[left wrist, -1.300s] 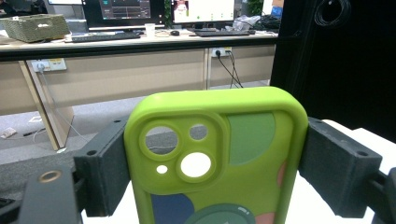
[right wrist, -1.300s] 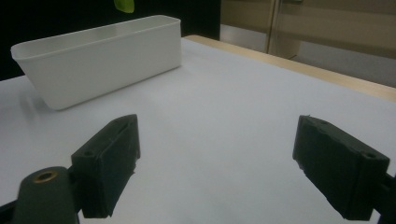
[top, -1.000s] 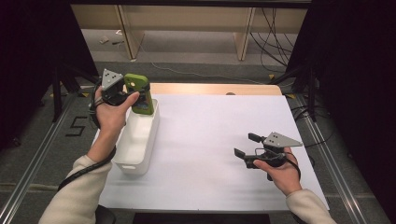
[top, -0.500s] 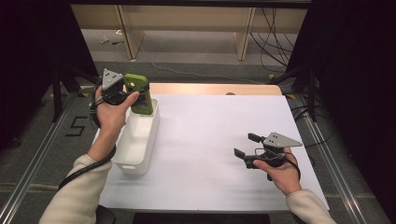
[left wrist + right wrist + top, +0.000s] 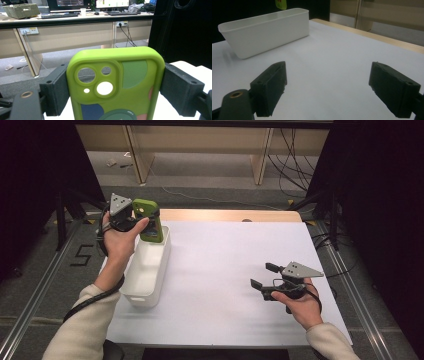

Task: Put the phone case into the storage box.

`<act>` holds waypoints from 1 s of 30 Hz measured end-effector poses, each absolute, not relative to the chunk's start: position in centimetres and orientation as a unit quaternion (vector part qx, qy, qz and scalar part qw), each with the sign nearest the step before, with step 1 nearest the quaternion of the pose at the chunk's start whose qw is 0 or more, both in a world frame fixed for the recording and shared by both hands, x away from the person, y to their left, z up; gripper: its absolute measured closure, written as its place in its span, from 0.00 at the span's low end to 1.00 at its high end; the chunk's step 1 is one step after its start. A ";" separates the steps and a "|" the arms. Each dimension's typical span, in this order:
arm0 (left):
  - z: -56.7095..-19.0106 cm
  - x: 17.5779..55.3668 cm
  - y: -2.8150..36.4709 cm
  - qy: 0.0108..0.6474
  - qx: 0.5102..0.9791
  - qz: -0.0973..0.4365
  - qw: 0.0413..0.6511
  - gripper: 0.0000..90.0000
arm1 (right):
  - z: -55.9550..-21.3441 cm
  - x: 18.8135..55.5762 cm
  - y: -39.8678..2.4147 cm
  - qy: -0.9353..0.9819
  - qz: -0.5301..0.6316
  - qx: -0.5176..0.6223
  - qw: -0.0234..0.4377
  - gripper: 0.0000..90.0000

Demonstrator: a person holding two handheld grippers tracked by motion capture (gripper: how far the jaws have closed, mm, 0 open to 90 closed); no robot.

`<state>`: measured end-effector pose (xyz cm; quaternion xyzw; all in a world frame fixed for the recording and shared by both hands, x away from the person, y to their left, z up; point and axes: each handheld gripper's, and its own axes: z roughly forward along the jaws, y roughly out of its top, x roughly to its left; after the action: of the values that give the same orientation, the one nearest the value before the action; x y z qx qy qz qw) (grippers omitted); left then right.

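While left gripper (image 5: 113, 100) pinches green phone case (image 5: 150, 220) by its edges above white bin (image 5: 131, 295), lower before releasing; right gripper (image 5: 329, 90) open, empty.

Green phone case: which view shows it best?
The left gripper view: the green phone case is close up between the left gripper pads, camera cutouts clear. The high view shows it small above the white bin; the right gripper view catches a green sliver.

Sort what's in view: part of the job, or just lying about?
In the job:
- green phone case, clamped in the left hand-held gripper
- white bin under it

Just lying about:
- right hand-held gripper, open, idle
- wicker basket on the far desk
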<state>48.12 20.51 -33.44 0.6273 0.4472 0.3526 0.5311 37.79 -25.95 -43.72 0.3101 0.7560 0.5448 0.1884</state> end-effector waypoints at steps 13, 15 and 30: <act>-33.8 48.4 20.5 0.448 0.629 0.354 0.527 0.19 | -43.8 37.8 -25.8 0.759 0.542 0.308 0.185 0.18; -33.8 48.5 20.6 0.449 0.630 0.354 0.525 0.19 | -43.8 37.8 -25.8 0.759 0.543 0.308 0.186 0.18; -33.8 48.9 20.7 0.452 0.628 0.355 0.525 0.19 | -43.8 37.8 -25.9 0.757 0.544 0.310 0.187 0.18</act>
<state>48.87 20.72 -33.78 0.6278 0.4521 0.3549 0.5249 37.81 -25.86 -43.79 0.3102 0.7566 0.5444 0.1870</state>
